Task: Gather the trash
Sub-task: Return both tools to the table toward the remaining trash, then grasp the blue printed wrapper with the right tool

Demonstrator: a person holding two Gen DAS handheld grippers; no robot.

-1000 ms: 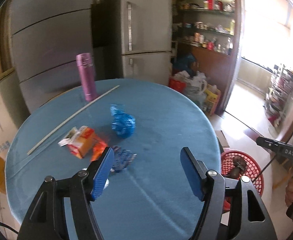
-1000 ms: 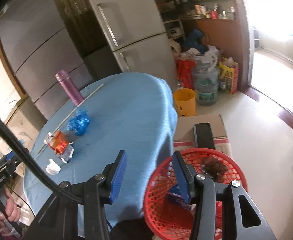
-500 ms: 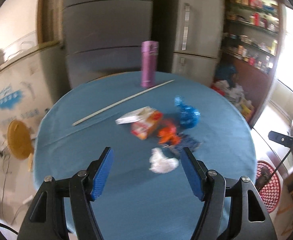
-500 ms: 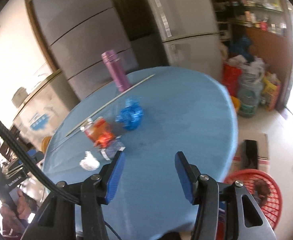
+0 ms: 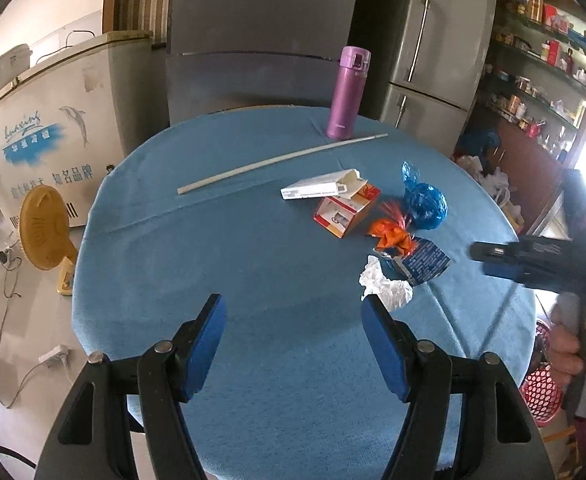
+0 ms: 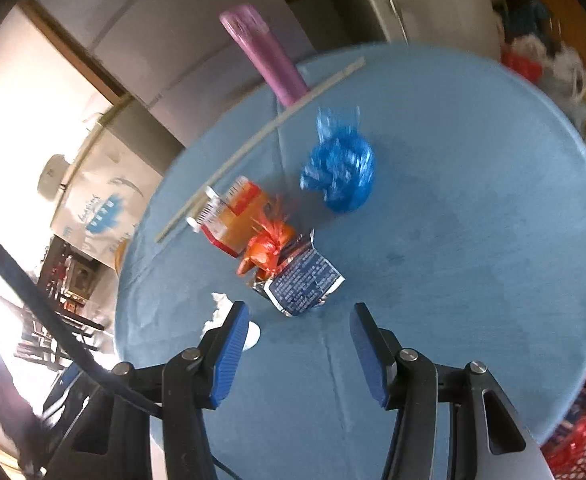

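The trash lies in a loose cluster on the blue table, ahead of both your claws. Just past the right finger of your left claw sits the white tissue, nearly touching that fingertip. Touching the tissue's far side is the dark foil wrapper, and beyond it the orange wrapper, the open carton and the blue bag, all further ahead and to the right.

From your right claw, the foil wrapper lies directly ahead between the fingers' lines, close in. The tissue peeks out behind the left finger. The orange wrapper and carton are ahead-left, the blue bag straight ahead and further off; this view is blurred.

Both claws are spread wide and hold nothing.

At the table's far side a purple flask stands upright, with a pale stick lying just in front of it. The red basket shows low on your left claw's right, beyond the table's edge.
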